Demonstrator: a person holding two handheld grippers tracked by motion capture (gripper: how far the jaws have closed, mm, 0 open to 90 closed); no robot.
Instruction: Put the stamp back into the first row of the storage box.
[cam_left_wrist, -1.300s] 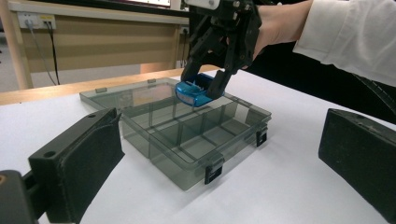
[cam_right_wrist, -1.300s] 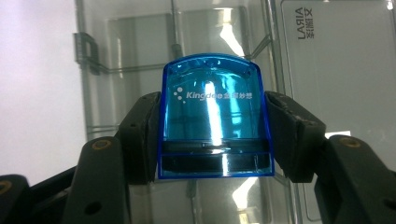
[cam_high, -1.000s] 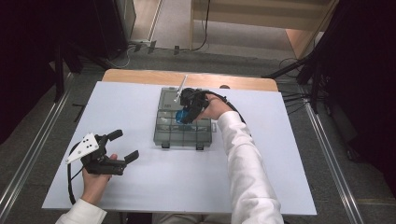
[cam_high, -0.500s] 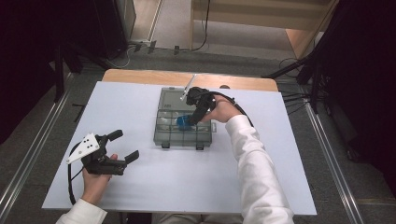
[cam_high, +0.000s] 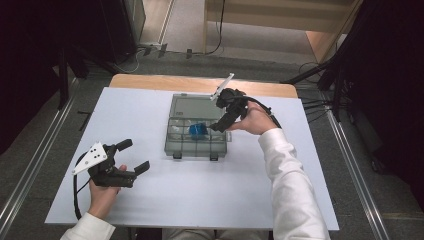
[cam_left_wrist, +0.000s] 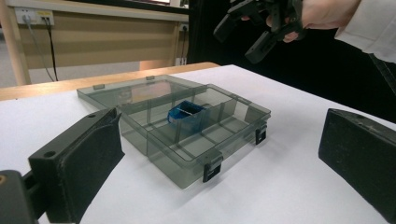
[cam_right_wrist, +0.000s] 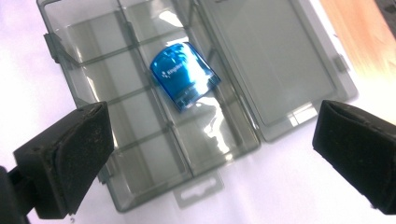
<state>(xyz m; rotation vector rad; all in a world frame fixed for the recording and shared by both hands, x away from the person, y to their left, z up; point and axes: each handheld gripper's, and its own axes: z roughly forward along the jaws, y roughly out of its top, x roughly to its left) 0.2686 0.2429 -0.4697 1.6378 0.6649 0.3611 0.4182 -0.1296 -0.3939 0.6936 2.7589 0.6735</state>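
Observation:
A clear grey compartment box (cam_high: 172, 145) lies open mid-table, its lid (cam_high: 192, 106) flat on the far side. A small blue plastic piece (cam_high: 198, 130) rests in a middle compartment next to the hinge. My right gripper (cam_high: 222, 120) hovers open above the box's right edge, nothing between its jaws. In the right gripper view, the blue piece (cam_right_wrist: 184, 74) lies below and beyond the spread jaws of the right gripper (cam_right_wrist: 212, 144). My left gripper (cam_high: 136, 156) rests open at the front left. The left gripper view shows the box (cam_left_wrist: 187, 172), the blue piece (cam_left_wrist: 187, 116) and the right gripper (cam_left_wrist: 254, 25).
The white tabletop (cam_high: 280, 200) has free room around the box. A wooden strip (cam_high: 150, 82) runs along the table's far edge. Metal rails (cam_high: 30, 165) flank the table, and cables lie on the floor behind.
My right gripper has drawn back up and to the right from over the box, leaving the blue piece in its compartment. The left gripper has stayed put.

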